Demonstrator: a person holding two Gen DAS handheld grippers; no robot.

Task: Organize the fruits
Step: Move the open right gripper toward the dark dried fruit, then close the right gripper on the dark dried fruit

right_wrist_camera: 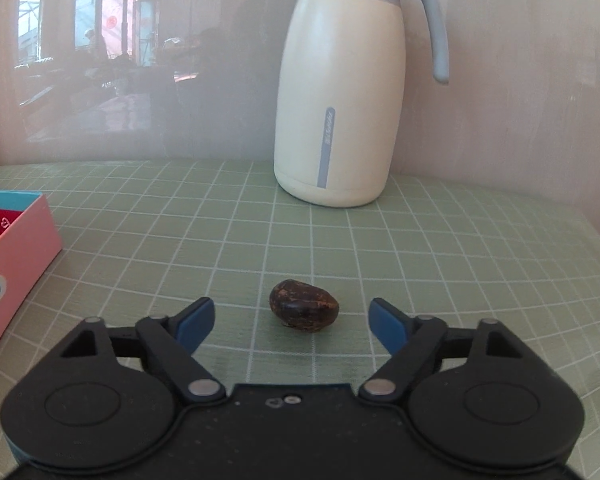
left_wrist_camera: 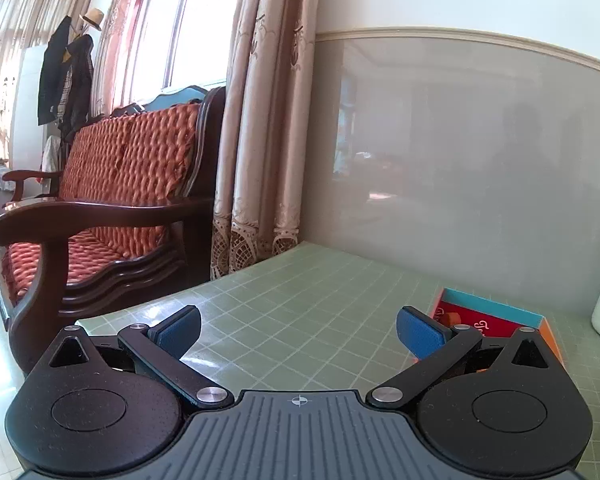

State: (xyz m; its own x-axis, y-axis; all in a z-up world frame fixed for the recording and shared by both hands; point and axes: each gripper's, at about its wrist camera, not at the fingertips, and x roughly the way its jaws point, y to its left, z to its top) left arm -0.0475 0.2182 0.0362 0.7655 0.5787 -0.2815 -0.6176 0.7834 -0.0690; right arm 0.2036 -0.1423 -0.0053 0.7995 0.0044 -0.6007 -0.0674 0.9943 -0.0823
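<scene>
The dark brown fruit (right_wrist_camera: 304, 311), small and egg-shaped with a mottled, dull skin, lay on the green gridded tabletop (right_wrist_camera: 420, 248) just ahead of the right hand-held gripper (right_wrist_camera: 292, 322), whose blue pads stood spread either side of it without touching. It looked light and firm, perhaps prone to roll; pinching across its shorter width seemed safest. The left hand-held gripper (left_wrist_camera: 298, 334) was spread too, holding nothing, near the open cardboard box (left_wrist_camera: 500, 310) with a reddish item inside. A cream thermos jug (right_wrist_camera: 340, 92) stood behind by the glossy wall, a cushioned wooden armchair (left_wrist_camera: 112, 208) and curtains beyond.
</scene>
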